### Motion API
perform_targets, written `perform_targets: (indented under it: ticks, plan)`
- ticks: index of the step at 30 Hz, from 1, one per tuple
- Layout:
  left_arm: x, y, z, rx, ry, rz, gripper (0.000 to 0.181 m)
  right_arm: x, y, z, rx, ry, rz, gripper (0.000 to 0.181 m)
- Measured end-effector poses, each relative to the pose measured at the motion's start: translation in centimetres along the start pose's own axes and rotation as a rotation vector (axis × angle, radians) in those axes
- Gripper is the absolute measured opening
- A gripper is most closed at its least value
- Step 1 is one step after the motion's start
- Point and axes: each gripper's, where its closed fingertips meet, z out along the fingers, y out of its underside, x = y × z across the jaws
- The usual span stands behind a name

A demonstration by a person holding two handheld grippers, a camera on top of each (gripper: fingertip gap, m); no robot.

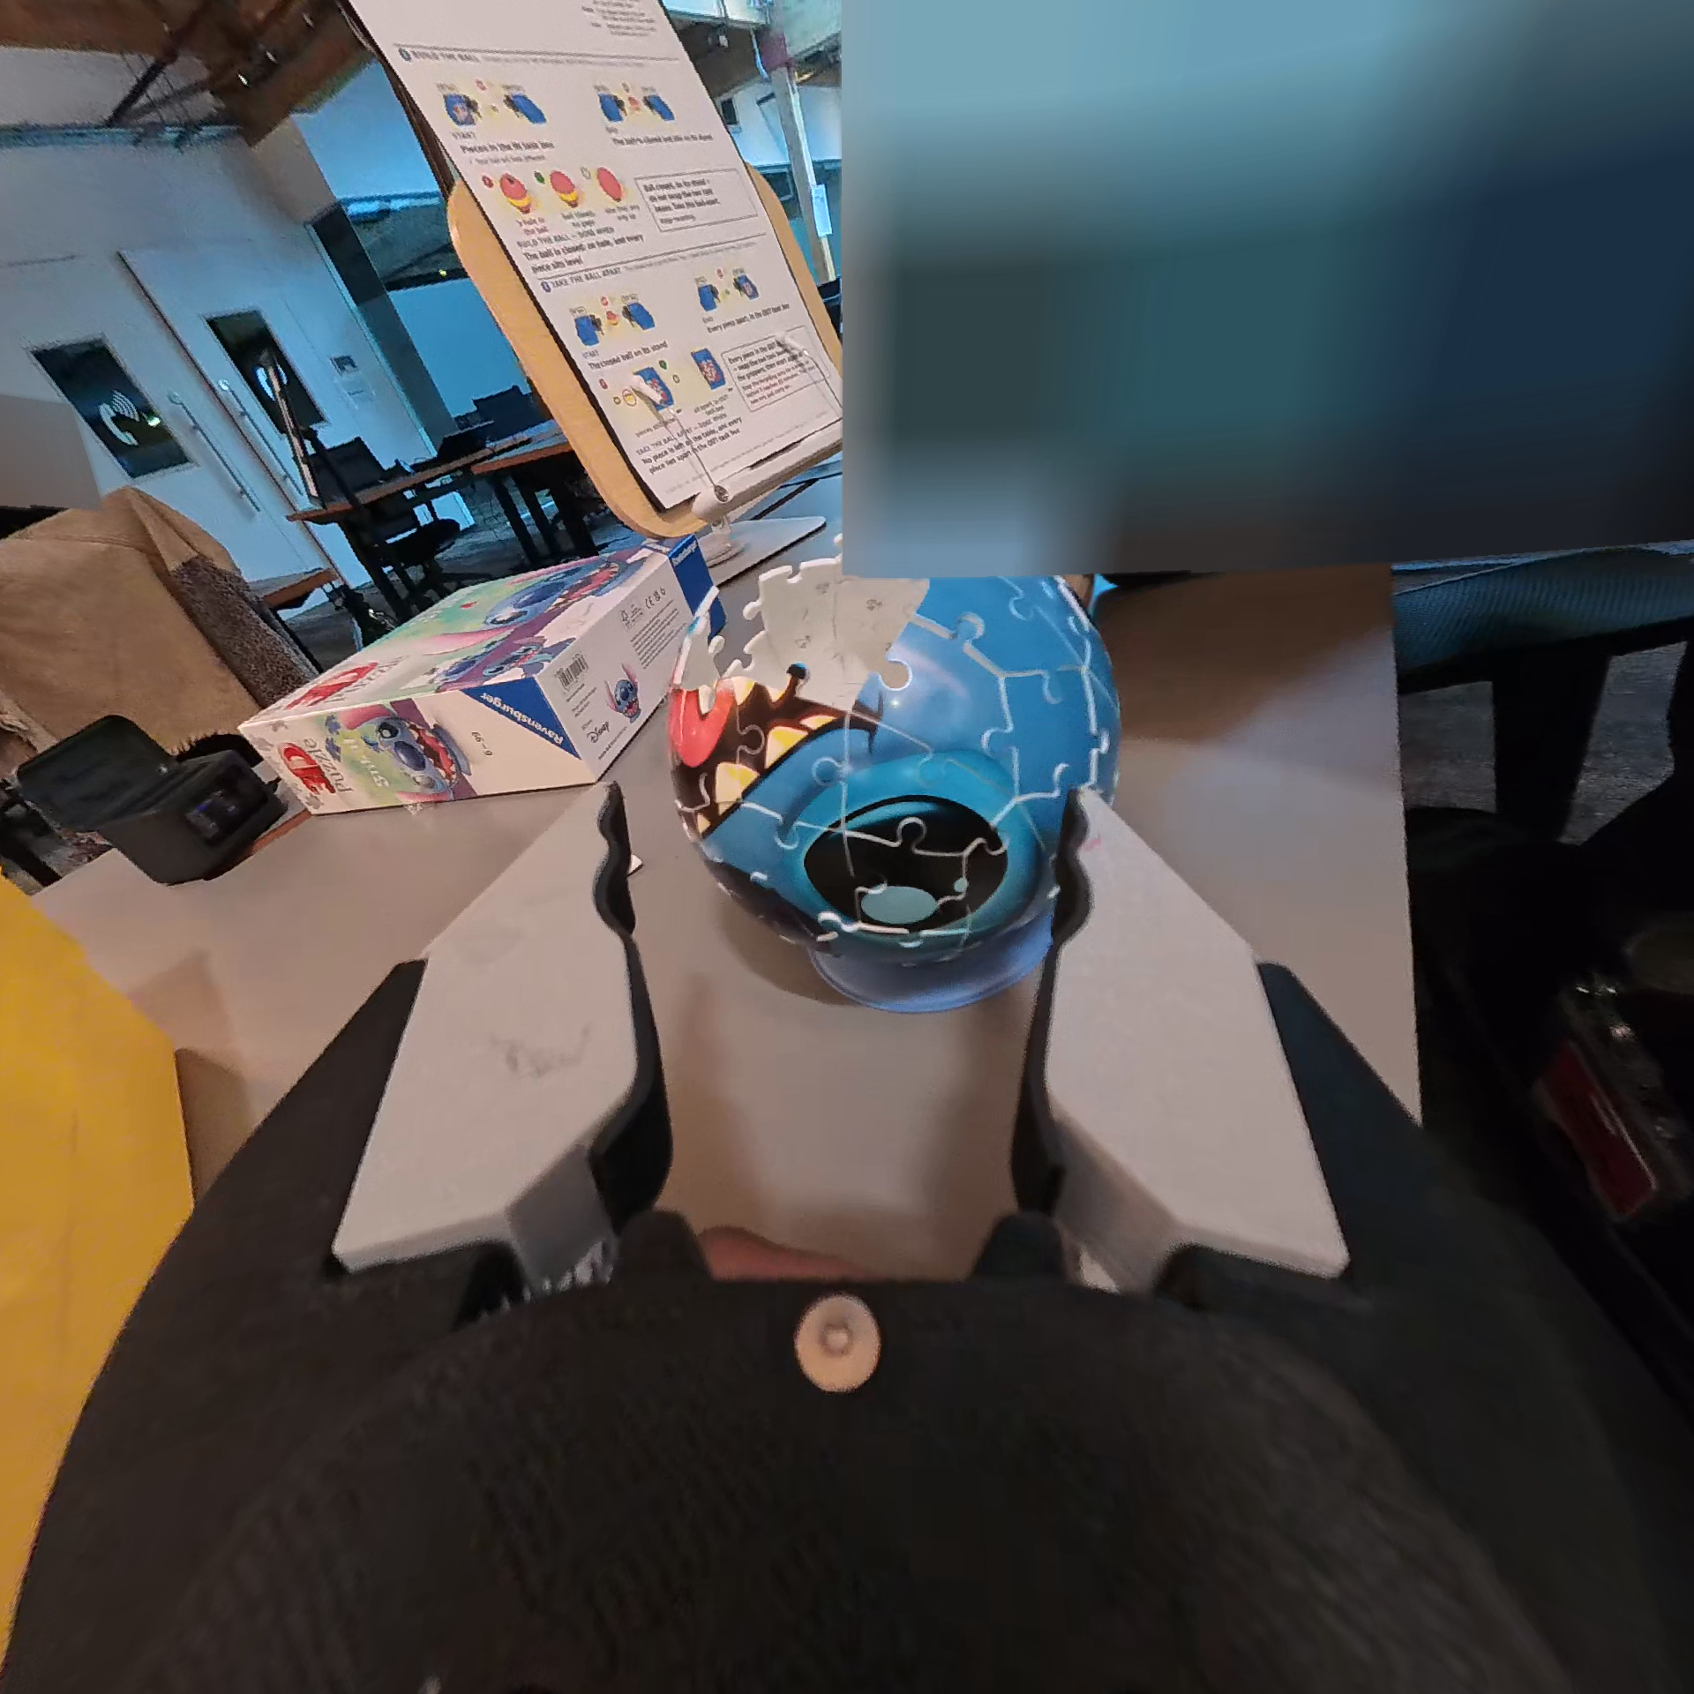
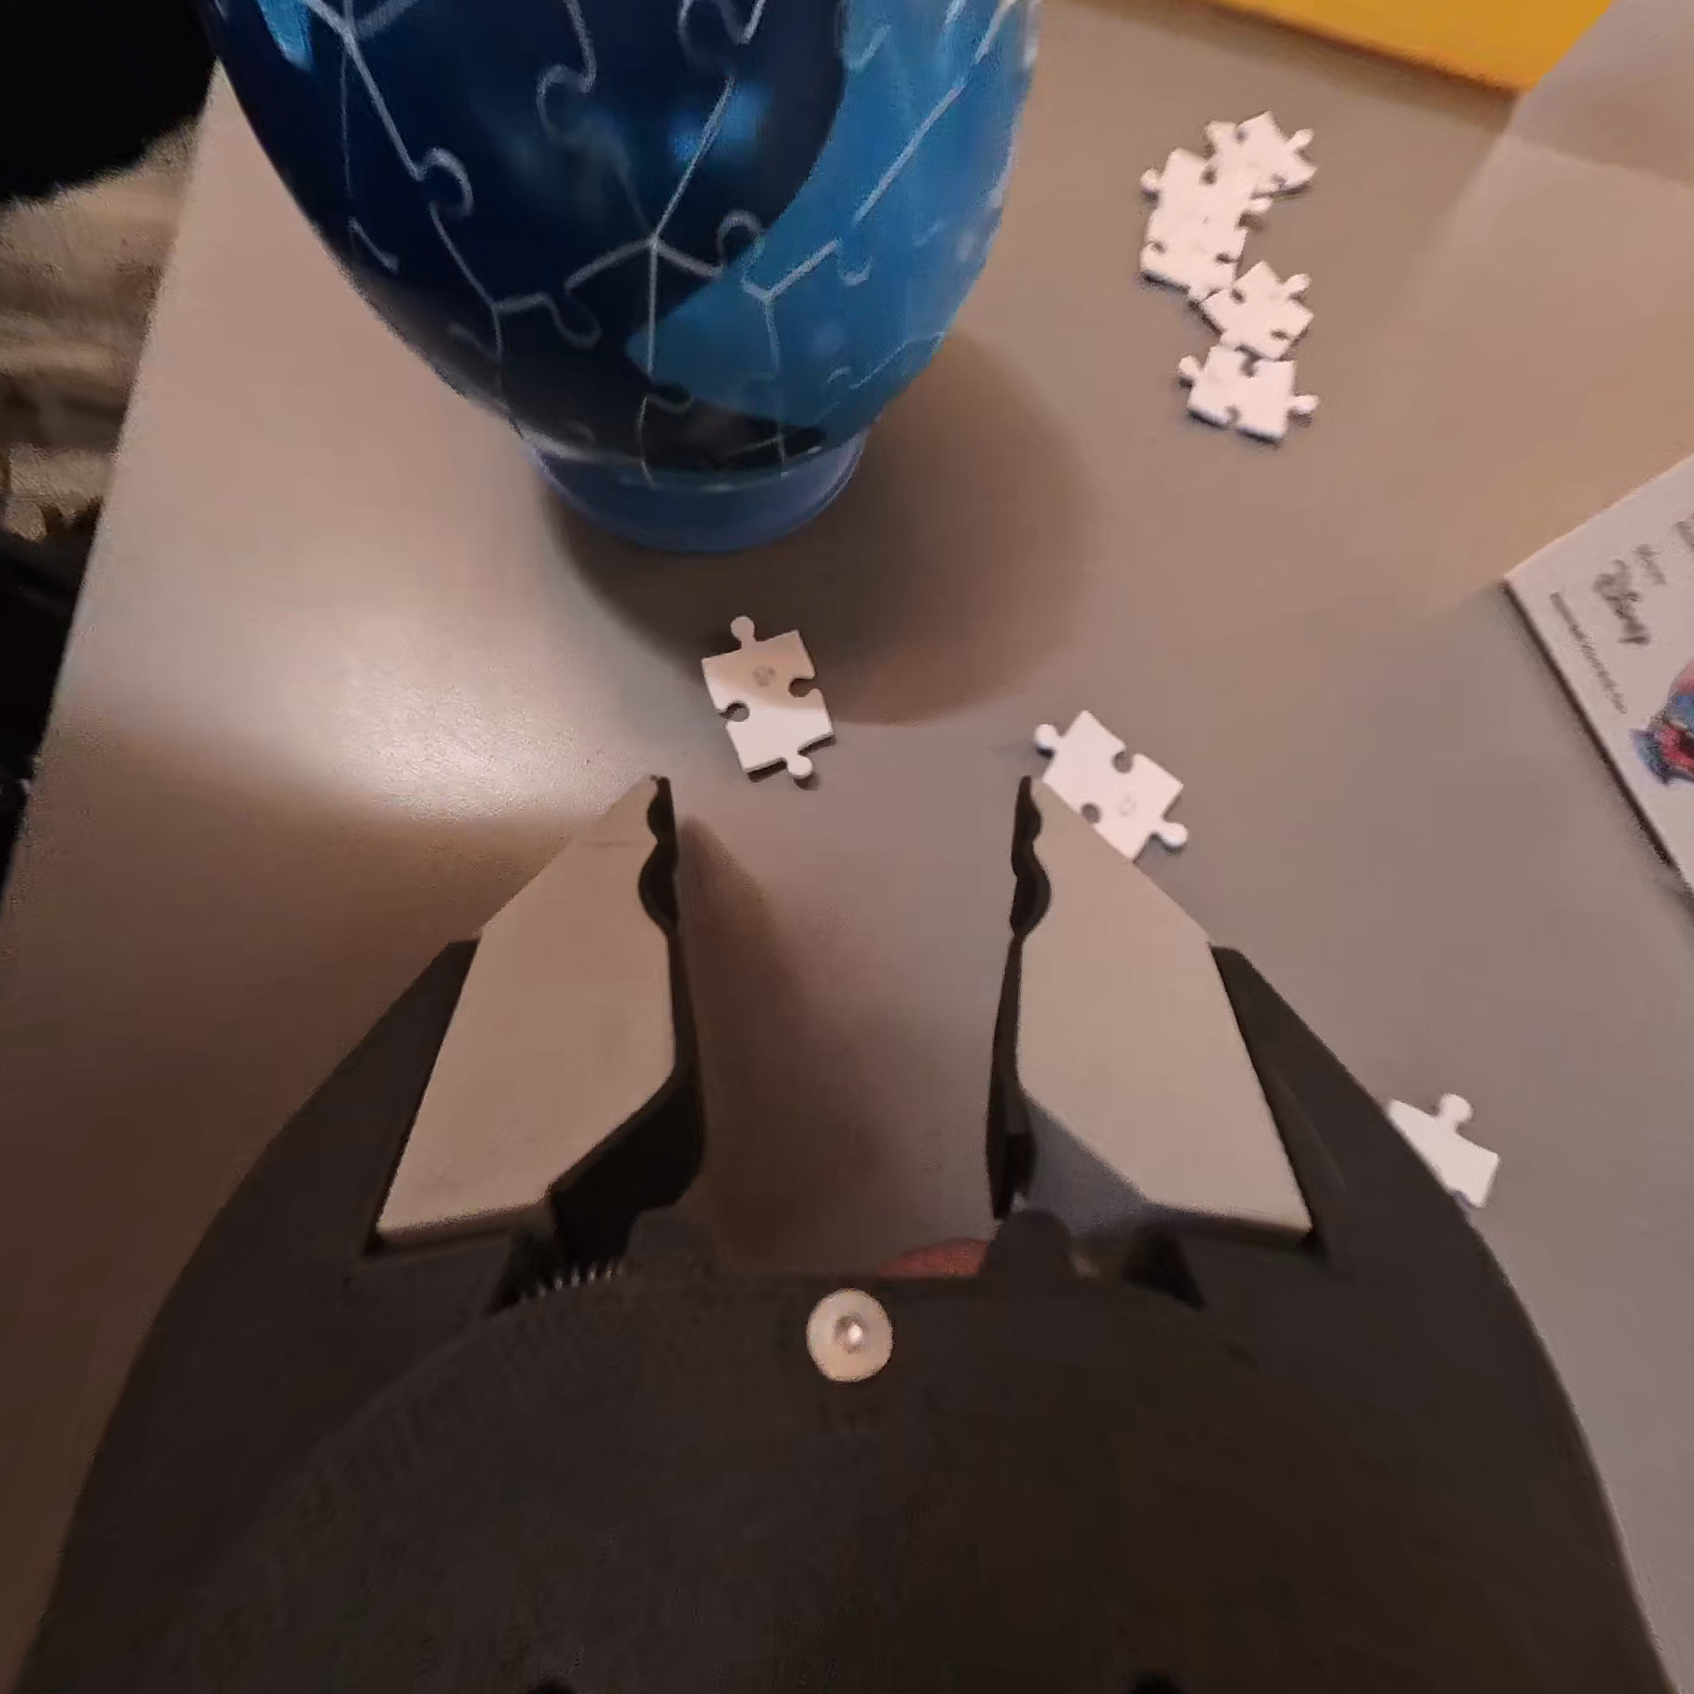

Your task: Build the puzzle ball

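A blue puzzle ball (image 1: 917,779) with a cartoon eye and toothy mouth stands on a blue ring stand (image 1: 926,981) on the grey table. Its top is open, with white piece backs showing at the rim. My left gripper (image 1: 843,825) is open and empty just in front of the ball, low near its stand. In the right wrist view the ball (image 2: 623,229) is at the top, on its stand (image 2: 706,504). My right gripper (image 2: 843,807) is open and empty above the table. Loose white pieces lie near it: one (image 2: 768,698) ahead left, one (image 2: 1114,784) by the right fingertip.
A cluster of white pieces (image 2: 1228,275) lies to the right of the ball, and one more piece (image 2: 1444,1160) beside my right gripper. The puzzle box (image 1: 477,697) lies left of the ball, an instruction sheet on a stand (image 1: 632,257) behind it. A black device (image 1: 156,797) sits far left.
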Motion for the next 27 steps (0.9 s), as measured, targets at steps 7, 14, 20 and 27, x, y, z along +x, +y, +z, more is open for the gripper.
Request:
perform_targets:
  ticks: [7, 14, 20, 27]
  plan:
    - [-0.1, -0.1, 0.4, -0.001, 0.002, -0.007, 0.091, -0.7, -0.9, 2.3, 0.002, -0.069, 0.037, 0.040]
    - [-0.3, -0.2, 0.7, 0.006, -0.001, -0.019, 0.089, -0.6, -0.9, 2.3, 0.004, -0.046, 0.016, 0.022]
    - [-2.3, -0.5, 0.1, 0.037, -0.128, -0.061, 0.074, -0.7, -1.0, 2.1, 0.009, -0.011, 0.007, 0.020]
    - [-4.2, 0.9, -2.5, -0.122, -0.405, -0.159, 0.059, 0.2, -0.8, 1.0, 0.029, 0.056, 0.025, 0.020]
